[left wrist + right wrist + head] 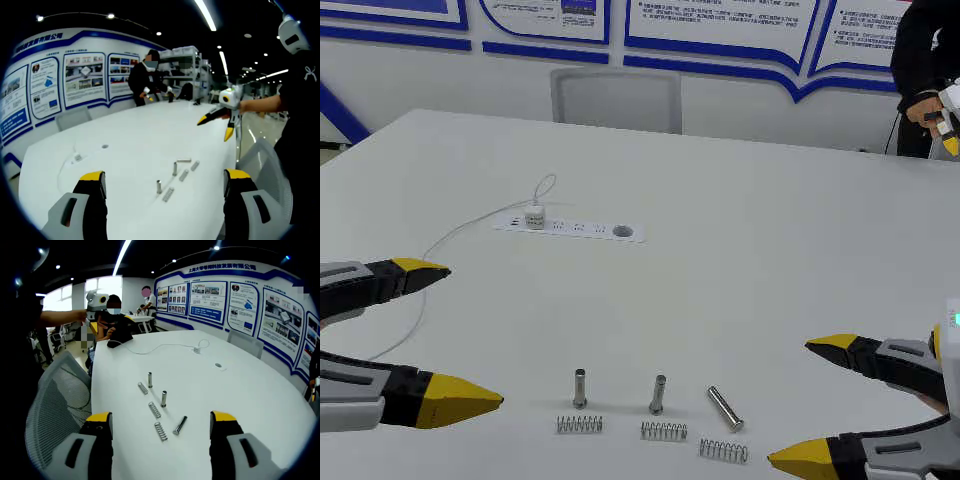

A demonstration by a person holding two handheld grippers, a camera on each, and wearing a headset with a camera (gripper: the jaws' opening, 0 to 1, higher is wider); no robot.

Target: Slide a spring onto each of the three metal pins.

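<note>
Here, left claw and right claw wide apart, empty, pins and springs between.

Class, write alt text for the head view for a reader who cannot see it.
On a white table, the left pin and middle pin stand upright and the right pin lies flat, with three springs lying loose in a row before them. The open left gripper and right gripper flank them, empty.
</note>
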